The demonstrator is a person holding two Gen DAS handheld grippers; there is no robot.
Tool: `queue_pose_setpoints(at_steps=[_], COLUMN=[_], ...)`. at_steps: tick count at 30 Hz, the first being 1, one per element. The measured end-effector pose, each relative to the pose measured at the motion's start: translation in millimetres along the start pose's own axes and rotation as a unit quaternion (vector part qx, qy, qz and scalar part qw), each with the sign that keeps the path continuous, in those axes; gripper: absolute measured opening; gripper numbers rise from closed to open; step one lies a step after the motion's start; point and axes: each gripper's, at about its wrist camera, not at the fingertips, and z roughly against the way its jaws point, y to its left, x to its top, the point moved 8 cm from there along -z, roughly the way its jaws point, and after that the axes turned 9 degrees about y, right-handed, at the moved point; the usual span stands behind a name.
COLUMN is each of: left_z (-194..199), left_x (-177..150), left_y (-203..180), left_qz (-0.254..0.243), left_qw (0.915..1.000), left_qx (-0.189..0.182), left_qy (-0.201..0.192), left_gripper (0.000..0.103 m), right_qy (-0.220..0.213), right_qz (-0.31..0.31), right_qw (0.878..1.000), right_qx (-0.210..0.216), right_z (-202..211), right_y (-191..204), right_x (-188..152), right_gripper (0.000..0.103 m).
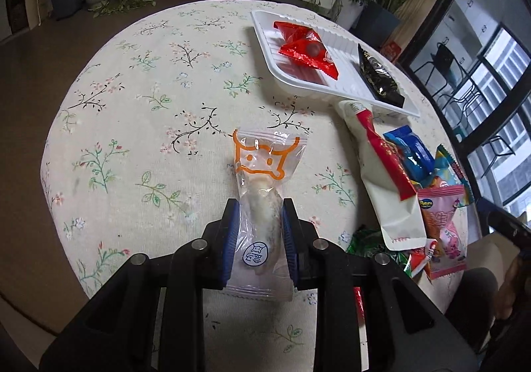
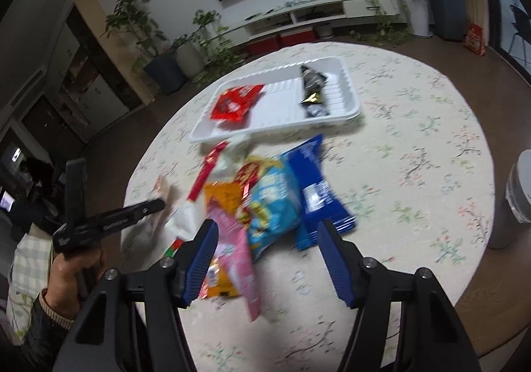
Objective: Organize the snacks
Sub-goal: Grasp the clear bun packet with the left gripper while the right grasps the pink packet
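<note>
Nearest the lens, the left gripper [image 1: 259, 232] pinches a clear snack packet [image 1: 262, 192] by its lower half, low in the left wrist frame; the printed end hangs free over the floral tablecloth [image 1: 132, 113]. The film is slick and crumpled, so it could slide out on the way to the white tray [image 1: 335, 90] at upper right. The right gripper [image 2: 265, 256] stands half wide, holding nothing, above the snack pile [image 2: 265, 199] — blurred there, so labels are unreadable and the bottom packets hidden.
</note>
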Motion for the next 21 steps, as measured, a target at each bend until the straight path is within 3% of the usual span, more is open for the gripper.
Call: queue_pose_setpoints(at_steps=[5, 10, 16, 21], left_z=[16, 24, 27, 23], left_x=[-3, -10, -13, -13], left_y=[-3, -5, -5, -6], left_qz=[0.008, 0.010, 0.008, 0.005], left_qw=[0.9993, 0.9974, 0.9967, 0.9970], left_qx=[-0.027, -0.059, -0.065, -0.064], left_qy=[-0.026, -0.042, -0.048, -0.042], left_gripper=[0.023, 0.023, 0.023, 0.023], right_qy=[0.039, 0.062, 0.089, 0.083], right_qz=[0.094, 0.101, 0.107, 0.101], right_qw=[0.993, 0.991, 0.987, 0.989], right_qx=[-0.064, -0.068, -0.083, -0.075], right_z=[-21, -40, -60, -60], right_y=[33, 36, 28, 27], right_x=[-15, -19, -20, -21], right_gripper=[0.057, 0.050, 0.034, 0.025])
